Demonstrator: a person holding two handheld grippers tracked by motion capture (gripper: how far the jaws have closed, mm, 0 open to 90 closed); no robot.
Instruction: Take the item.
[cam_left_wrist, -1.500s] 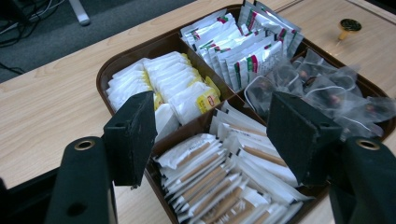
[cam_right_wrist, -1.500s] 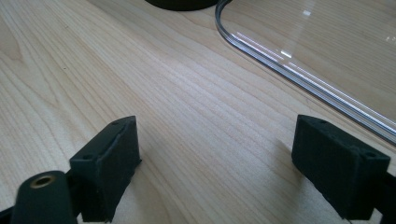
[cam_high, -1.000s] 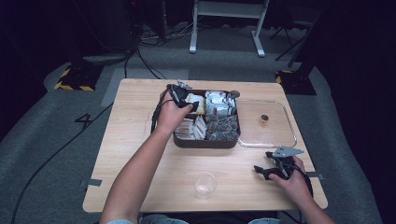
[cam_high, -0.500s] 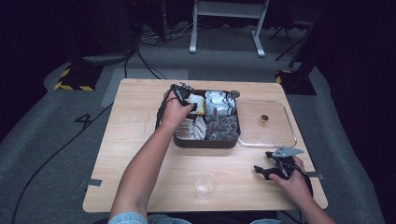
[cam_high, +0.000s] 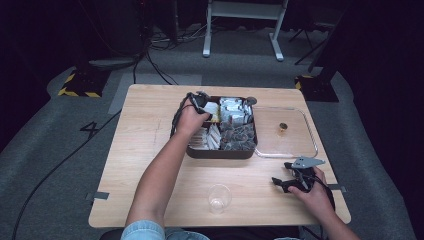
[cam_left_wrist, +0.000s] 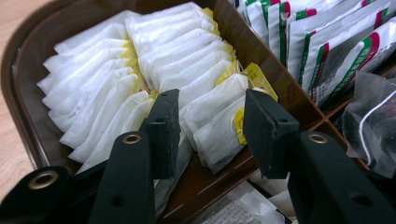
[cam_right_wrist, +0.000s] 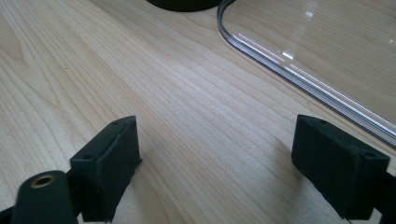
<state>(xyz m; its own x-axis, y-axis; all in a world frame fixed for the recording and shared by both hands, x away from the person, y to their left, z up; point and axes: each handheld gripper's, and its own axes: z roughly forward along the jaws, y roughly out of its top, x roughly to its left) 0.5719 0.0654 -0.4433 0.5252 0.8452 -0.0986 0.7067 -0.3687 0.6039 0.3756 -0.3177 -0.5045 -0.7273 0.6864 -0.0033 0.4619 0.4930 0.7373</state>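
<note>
Left gripper (cam_left_wrist: 205, 135) fingers parted around one white tea bag (cam_left_wrist: 219, 135); right gripper (cam_right_wrist: 215, 172) fingers wide, empty, one cup (cam_high: 219, 198)

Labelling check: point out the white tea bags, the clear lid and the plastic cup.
white tea bags (cam_left_wrist: 140, 60), left gripper view, middle of the row.
clear lid (cam_high: 295, 145), high view, bare front part.
plastic cup (cam_high: 219, 197), high view, its centre.

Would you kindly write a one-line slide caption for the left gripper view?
Left gripper, jaws open, poised over white tea bags in a brown compartment tray.
</note>
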